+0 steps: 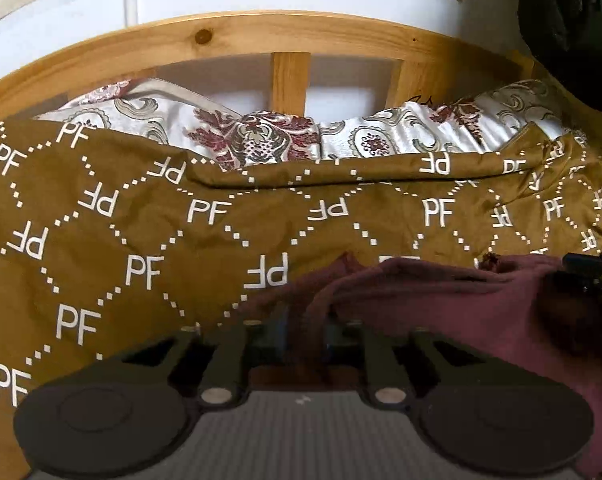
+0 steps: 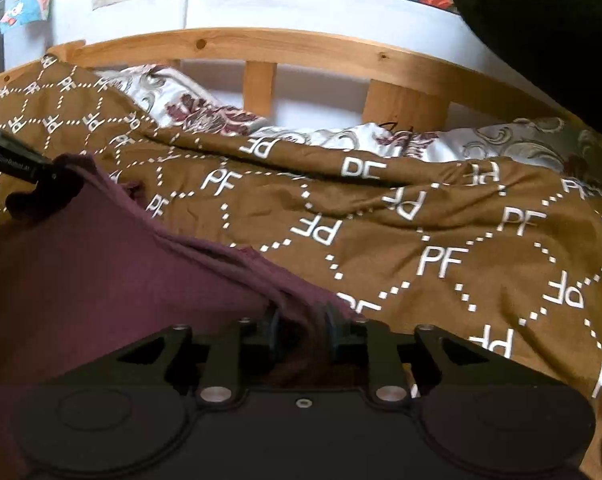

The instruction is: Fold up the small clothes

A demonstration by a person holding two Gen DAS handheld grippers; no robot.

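Clearly soft and light, the maroon garment (image 1: 441, 304) lies on the brown bedspread (image 1: 141, 220), at six o'clock in both views. Left gripper (image 1: 307, 336) and right gripper (image 2: 301, 332) stand parted, cloth loose between them; hems suit gripping best.

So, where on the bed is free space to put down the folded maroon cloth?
The brown PF blanket is bare left of the maroon garment, up to the patterned pillows. In the right wrist view it is also bare to the garment's right. The strip under both grippers is crowded: the left gripper and right gripper stand over the garment's edge.
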